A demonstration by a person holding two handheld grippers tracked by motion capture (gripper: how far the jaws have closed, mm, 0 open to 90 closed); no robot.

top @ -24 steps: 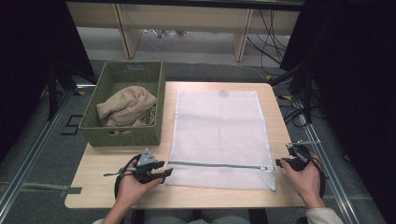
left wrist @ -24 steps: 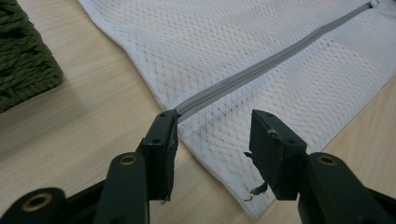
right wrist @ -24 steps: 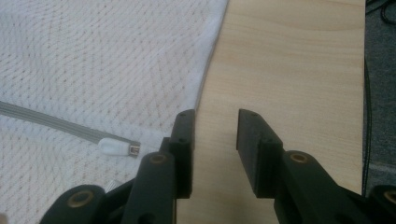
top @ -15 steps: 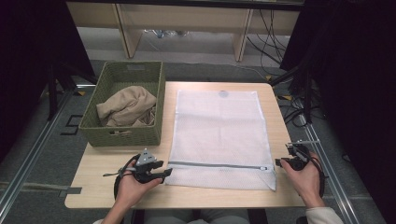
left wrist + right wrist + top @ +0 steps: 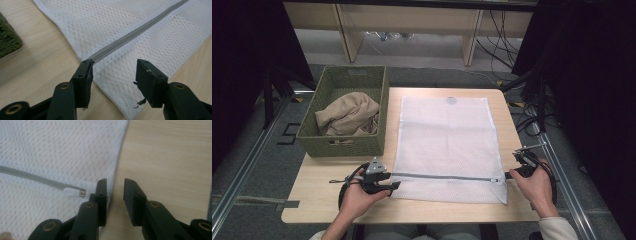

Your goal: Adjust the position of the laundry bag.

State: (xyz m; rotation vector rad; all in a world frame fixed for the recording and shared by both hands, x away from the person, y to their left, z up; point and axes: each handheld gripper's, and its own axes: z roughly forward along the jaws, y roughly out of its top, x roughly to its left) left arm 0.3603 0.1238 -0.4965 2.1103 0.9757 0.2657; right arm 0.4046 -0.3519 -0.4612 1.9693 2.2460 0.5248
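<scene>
A white mesh laundry bag (image 5: 447, 147) is laid flat on the wooden table (image 5: 312, 200), its long axis running away from the person, with the grey zipper (image 5: 444, 176) crossing the near end from side to side. The left gripper (image 5: 382, 184) is held at the zipper's left end; in the left gripper view its jaws are seen parted, straddling the bag's near left corner without pressing on it, and nothing is gripped. The right gripper (image 5: 512, 175) is set just beside the bag's right edge, jaws apart and empty, with the white zipper pull (image 5: 75, 192) lying just to the left of its left jaw. The pull is thus judged the right hand's to take, a short sideways reach onto the mesh being needed, while the left end is likely to be pinned by the other hand. A green woven basket (image 5: 344, 145) holding a beige cloth (image 5: 347, 114) is placed left of the bag, well clear of both grippers; nothing is seen in the way.
</scene>
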